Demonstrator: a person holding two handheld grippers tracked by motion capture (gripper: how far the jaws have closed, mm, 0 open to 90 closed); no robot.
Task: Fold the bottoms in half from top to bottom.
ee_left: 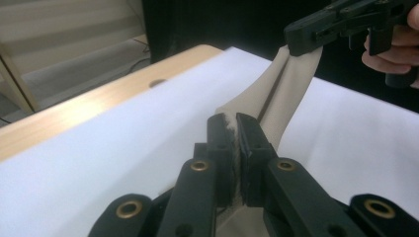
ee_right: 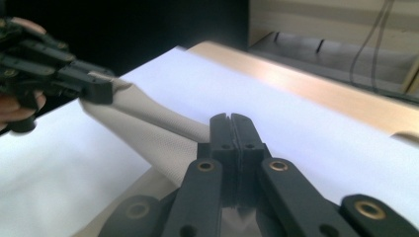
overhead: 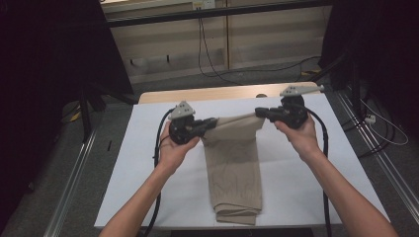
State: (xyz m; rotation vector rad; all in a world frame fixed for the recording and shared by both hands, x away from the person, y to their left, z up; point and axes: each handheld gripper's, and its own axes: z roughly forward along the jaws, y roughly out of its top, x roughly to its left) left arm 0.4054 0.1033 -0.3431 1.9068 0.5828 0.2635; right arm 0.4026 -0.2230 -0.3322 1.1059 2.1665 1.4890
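Observation:
A beige pair of trousers [overhead: 233, 165] lies folded lengthwise down the middle of the white table [overhead: 306, 187]. Its far end is lifted off the surface and stretched between the two grippers. My left gripper [overhead: 213, 121] is shut on the left corner of that end; cloth shows pinched between its jaws [ee_left: 236, 129]. My right gripper [overhead: 258, 112] is shut on the right corner, with the fabric [ee_right: 163, 133] running from its jaws [ee_right: 230, 118] toward the other gripper [ee_right: 96, 89]. The near end of the trousers rests at the table's front edge.
A bare wooden strip [overhead: 217, 92] with a round hole runs along the table's far edge. Cables lie on the floor beyond, in front of a pale wall panel [overhead: 197, 44]. Metal rails [overhead: 74, 177] flank the table on both sides.

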